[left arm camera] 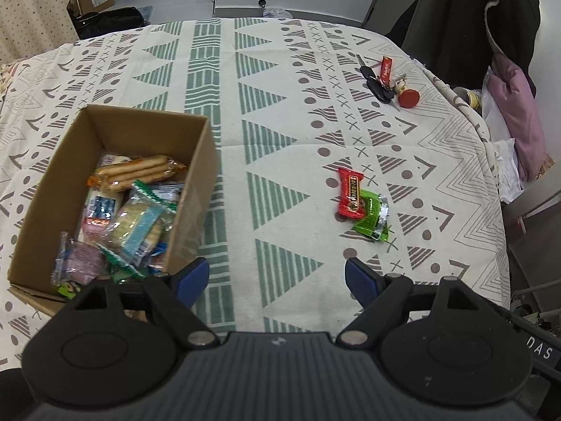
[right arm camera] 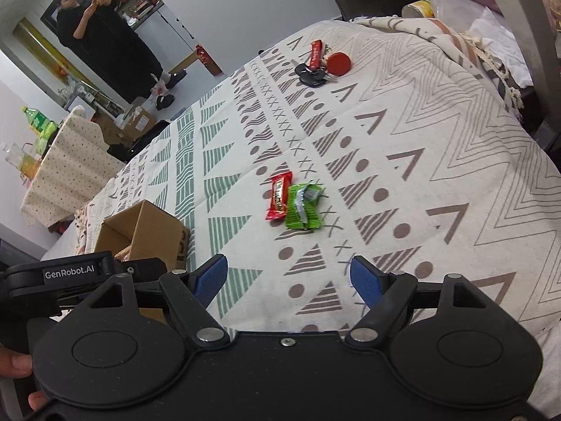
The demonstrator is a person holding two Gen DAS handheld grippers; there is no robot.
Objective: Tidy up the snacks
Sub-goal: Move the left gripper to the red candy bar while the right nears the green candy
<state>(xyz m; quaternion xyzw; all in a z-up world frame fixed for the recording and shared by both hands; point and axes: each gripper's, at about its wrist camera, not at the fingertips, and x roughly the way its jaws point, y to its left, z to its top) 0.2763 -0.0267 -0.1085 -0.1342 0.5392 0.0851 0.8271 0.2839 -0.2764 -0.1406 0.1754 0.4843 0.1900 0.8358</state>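
A cardboard box (left arm camera: 196, 189) sits at the left of the patterned tablecloth, holding several wrapped snacks (left arm camera: 133, 217). On the cloth to its right lie a red snack pack (left arm camera: 350, 193) and a green snack pack (left arm camera: 372, 215), overlapping. My left gripper (left arm camera: 277, 279) hovers open above the cloth between box and packs, with nothing between its blue pads. In the right wrist view the red pack (right arm camera: 278, 195) and green pack (right arm camera: 303, 205) lie ahead of my right gripper (right arm camera: 289, 279), which is open and empty. The box (right arm camera: 154, 231) shows at its left.
A bunch of keys with a red tag and red round fob (left arm camera: 385, 82) lies at the far right of the table; the same keys (right arm camera: 320, 65) appear in the right wrist view. Clothes and bags crowd the right edge. A person in black (right arm camera: 105, 45) stands across the room.
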